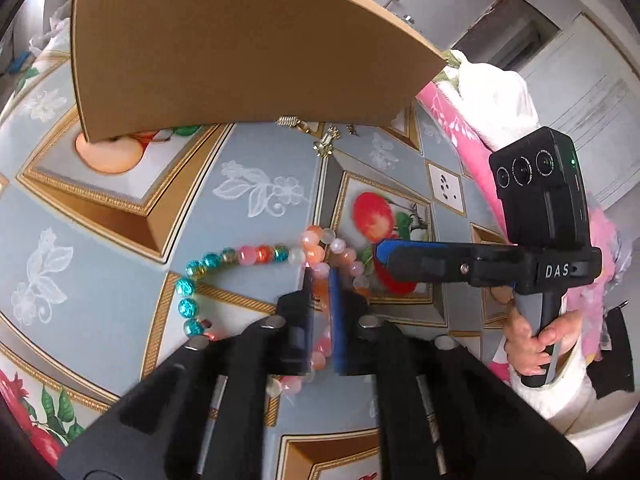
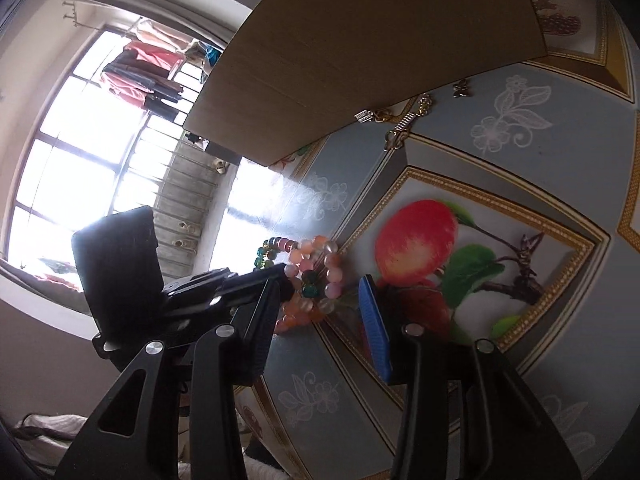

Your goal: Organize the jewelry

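A beaded bracelet (image 1: 248,255) with teal, pink, orange and clear beads lies on the patterned tablecloth. My left gripper (image 1: 322,280) is shut on its pink-orange bead section. In the right wrist view the same beads (image 2: 310,264) bunch at the left gripper's tip. My right gripper (image 2: 324,292) is open and empty, its blue pad (image 2: 374,328) just right of the beads; it also shows in the left wrist view (image 1: 404,256). A brown cardboard box (image 1: 224,48) stands behind, also in the right wrist view (image 2: 380,40).
Small gold and silver jewelry pieces (image 1: 326,142) lie by the box's front edge, also seen in the right wrist view (image 2: 400,124). A dark charm (image 2: 462,89) lies further right. A pink cloth (image 1: 452,120) edges the table. A window (image 2: 100,140) is behind.
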